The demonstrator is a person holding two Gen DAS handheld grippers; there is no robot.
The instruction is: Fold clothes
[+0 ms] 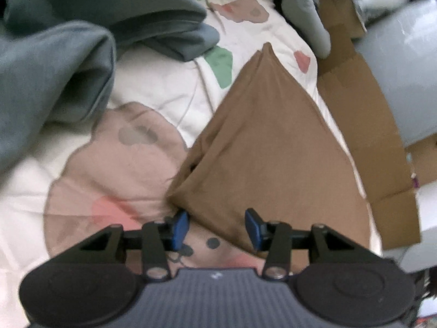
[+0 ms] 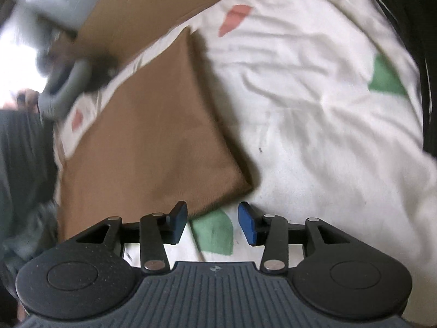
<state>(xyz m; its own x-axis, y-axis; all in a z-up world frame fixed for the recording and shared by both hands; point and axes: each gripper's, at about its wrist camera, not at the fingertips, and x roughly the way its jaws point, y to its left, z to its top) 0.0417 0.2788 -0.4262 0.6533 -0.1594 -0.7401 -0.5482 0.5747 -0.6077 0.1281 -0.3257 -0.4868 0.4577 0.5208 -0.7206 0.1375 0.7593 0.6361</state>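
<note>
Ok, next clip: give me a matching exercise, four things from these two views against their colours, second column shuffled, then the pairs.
Things:
1. folded cloth
2. crumpled garment
3. bedspread
4. pads of the left tongs

Colours:
A. white with pink and green patches
B. blue
C. brown
D. grey-blue

Pairs: 1-C, 2-D, 3-A, 4-B
</note>
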